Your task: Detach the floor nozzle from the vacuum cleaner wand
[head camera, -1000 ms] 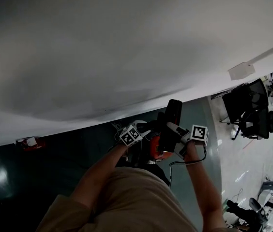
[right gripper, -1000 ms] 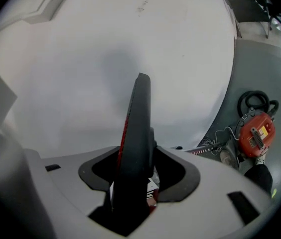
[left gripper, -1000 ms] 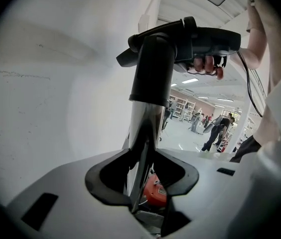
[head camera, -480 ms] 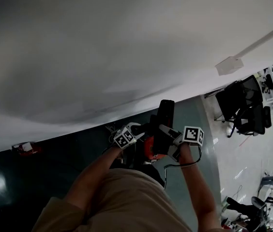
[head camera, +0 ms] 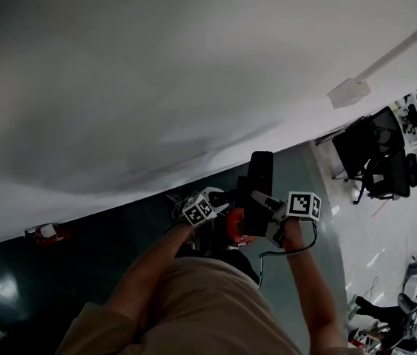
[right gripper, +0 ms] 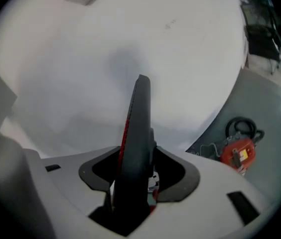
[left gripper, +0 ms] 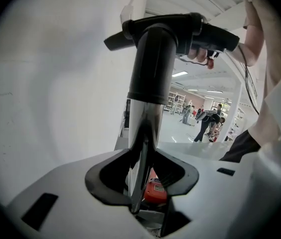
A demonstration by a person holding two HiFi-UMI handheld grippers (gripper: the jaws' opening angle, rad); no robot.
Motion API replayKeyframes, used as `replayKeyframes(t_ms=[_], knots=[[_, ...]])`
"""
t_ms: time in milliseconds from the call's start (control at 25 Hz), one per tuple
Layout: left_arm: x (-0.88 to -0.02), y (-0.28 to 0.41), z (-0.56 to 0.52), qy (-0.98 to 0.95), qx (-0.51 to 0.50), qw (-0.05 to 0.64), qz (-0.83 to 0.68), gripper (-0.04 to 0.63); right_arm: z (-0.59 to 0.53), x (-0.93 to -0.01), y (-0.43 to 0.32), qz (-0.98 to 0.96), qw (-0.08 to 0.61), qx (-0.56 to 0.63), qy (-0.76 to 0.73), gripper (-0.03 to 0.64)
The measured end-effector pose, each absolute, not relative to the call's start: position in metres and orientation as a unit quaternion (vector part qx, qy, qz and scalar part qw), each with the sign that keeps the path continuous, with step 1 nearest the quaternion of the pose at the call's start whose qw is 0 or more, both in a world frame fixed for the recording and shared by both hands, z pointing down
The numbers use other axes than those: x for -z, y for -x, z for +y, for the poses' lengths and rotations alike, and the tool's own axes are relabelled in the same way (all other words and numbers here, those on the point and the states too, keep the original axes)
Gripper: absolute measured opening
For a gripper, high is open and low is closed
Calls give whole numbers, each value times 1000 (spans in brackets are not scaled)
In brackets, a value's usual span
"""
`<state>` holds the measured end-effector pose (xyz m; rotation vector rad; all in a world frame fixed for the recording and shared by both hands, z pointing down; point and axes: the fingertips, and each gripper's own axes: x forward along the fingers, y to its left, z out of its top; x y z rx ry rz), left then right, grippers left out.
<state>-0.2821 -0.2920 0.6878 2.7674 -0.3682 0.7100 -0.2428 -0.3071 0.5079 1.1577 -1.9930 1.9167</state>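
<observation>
The left tongs are pinched tight on the shiny silver metal vacuum wand, which rises between them into a black plastic collar; above that the flat black floor nozzle with a red edge strip sits crosswise, lifted clear of the dark grey floor in front of the white wall; the right tongs clamp that nozzle by its thin edge, jaws partly spread around it. Judging by the unbroken run from tube to collar to nozzle, the two are still joined; both holds look set, and the pulling apart is left. No release catch can be made out; the wand's lower end is cut off; the head view is too dark to show the joint.
</observation>
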Motion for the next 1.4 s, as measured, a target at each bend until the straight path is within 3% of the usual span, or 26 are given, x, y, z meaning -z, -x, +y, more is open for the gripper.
replayKeyframes(t_ms=[160,400,600,800,960,1120,1400], knots=[[-685,280,-282,-957,-247,114,-98,160,-305,-519,220,-625,10,-691,-363,215],[-688,271,-286,-955,-251,120,-103,160,-295,-494,244,-702,141,-567,-408,216],[-686,277,-282,-957,-255,111,-86,160,-303,-508,214,-637,32,-666,-386,215],[-692,268,-291,-953,-265,116,-90,160,-293,-484,244,-722,142,-542,-407,216],[-704,301,-318,-936,-276,158,-148,160,-308,-445,235,-704,-14,-612,-360,216],[-718,344,-343,-907,-313,197,-202,160,-318,-437,196,-729,51,-541,-417,216],[-739,377,-388,-841,-244,372,-307,169,-294,-495,183,-690,11,-601,-404,216]])
